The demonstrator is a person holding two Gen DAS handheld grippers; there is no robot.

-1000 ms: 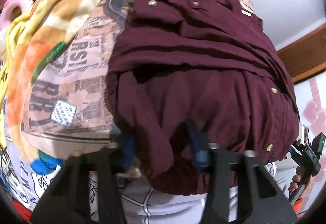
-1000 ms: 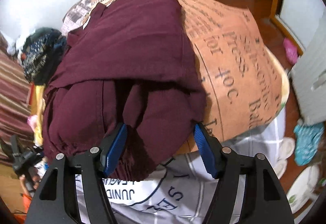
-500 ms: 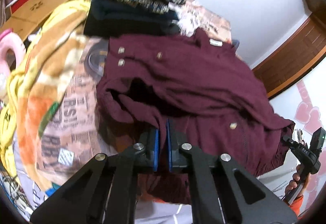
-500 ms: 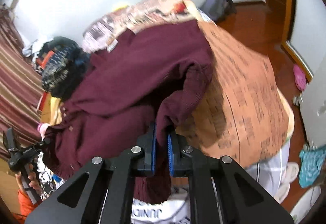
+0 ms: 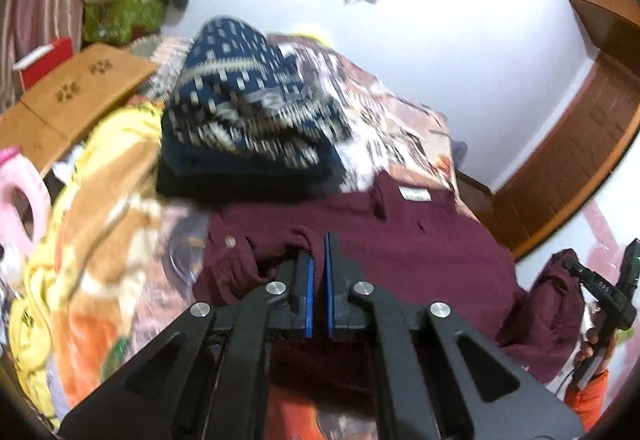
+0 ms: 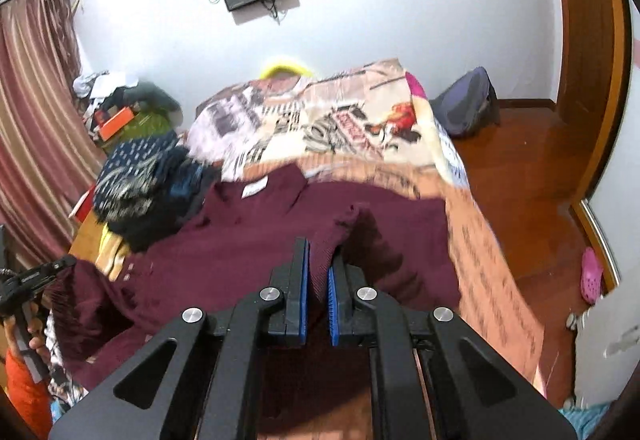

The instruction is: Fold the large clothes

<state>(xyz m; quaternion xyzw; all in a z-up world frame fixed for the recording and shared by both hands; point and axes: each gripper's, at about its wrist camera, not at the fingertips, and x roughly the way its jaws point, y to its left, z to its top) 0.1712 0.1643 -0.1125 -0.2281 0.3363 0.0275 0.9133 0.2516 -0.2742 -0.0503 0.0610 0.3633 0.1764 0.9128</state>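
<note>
A maroon button-up shirt (image 5: 420, 252) lies on the bed, collar and white label toward the far wall. My left gripper (image 5: 317, 240) is shut on the shirt's near hem, a ridge of cloth pinched between its blue pads and lifted. In the right wrist view the same maroon shirt (image 6: 240, 240) spreads across the printed blanket. My right gripper (image 6: 318, 252) is shut on another part of its near edge, held up off the bed. The other gripper with the hand that holds it shows at the edge of each view (image 5: 608, 292) (image 6: 28, 280).
A stack of folded dark patterned clothes (image 5: 248, 120) sits on the bed left of the shirt. The printed blanket (image 6: 480, 240) covers the bed. A cardboard box (image 5: 72, 100) and clutter stand to the left. A dark bag (image 6: 464, 108) and a pink shoe (image 6: 592, 274) lie on the wooden floor.
Both grippers closed on the shirt's near edge and rose, lifting the hem off the bed. The views tipped up, so the far wall and the screens now show.
</note>
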